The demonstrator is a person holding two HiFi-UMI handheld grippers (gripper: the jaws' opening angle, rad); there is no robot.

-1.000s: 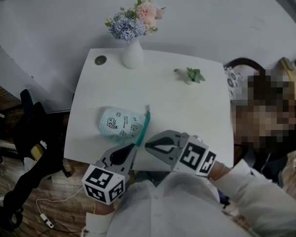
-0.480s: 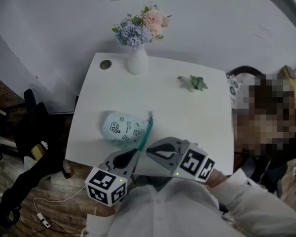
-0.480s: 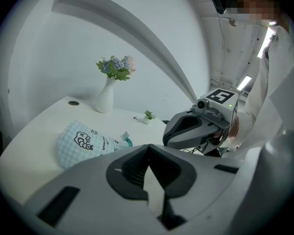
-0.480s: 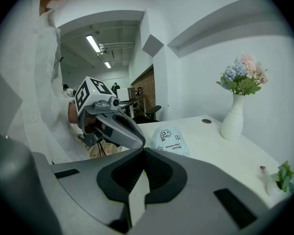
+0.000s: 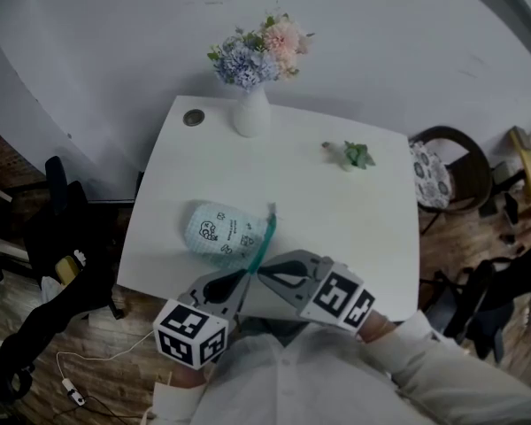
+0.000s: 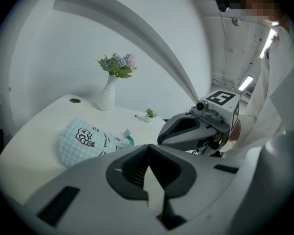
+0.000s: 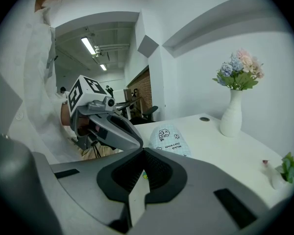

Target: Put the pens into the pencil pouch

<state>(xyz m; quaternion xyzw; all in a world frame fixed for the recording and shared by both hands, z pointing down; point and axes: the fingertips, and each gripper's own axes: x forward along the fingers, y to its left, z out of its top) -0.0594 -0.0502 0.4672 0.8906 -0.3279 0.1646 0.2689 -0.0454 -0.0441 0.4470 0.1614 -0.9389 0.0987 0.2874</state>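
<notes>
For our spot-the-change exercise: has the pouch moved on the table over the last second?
No. The pouch lies as before, by the front edge of the table, below-left of the vase; only the camera shifted.

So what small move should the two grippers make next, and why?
Probably open the right gripper and ease it toward the teal edge of the pouch. Both it and the left gripper are shut with nothing between their jaws, close together at the near edge of the table. No loose pen shows on the table, so the pouch seems the only thing to work on.
</notes>
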